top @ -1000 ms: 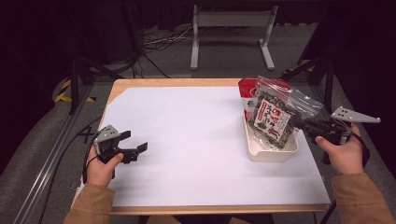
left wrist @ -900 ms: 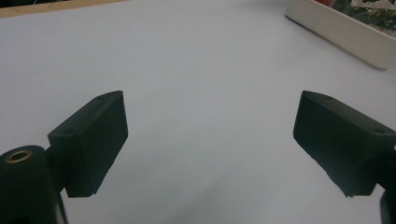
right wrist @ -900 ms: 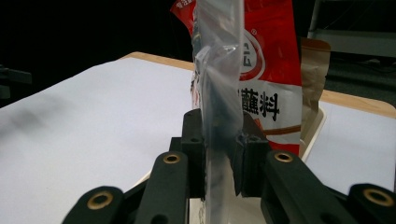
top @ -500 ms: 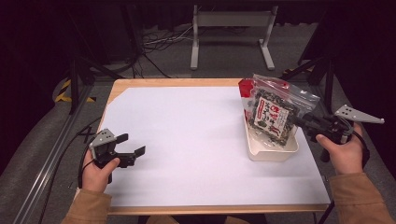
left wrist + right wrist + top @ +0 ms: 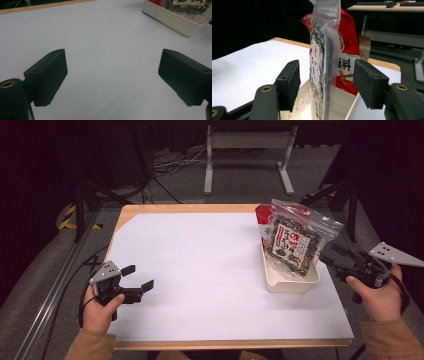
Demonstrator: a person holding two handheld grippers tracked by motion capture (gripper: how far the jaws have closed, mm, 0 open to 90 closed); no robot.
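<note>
While the clear zip-top plastic bag of dark seaweed snack [image 5: 294,242] stands upright in the white rectangular plastic tray [image 5: 292,284], ahead of a red printed packet [image 5: 348,40], it sits untouched between the right gripper's [image 5: 325,83] just-opened jaws. Well apart, the left gripper [image 5: 136,277] gapes wide over white tabletop [image 5: 200,270].

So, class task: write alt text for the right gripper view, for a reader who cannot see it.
A clear snack bag stands upright in a white tray, edge-on between the right gripper's two black jaws, which have just been opening and stand apart from it. A red packet stands behind it.
</note>
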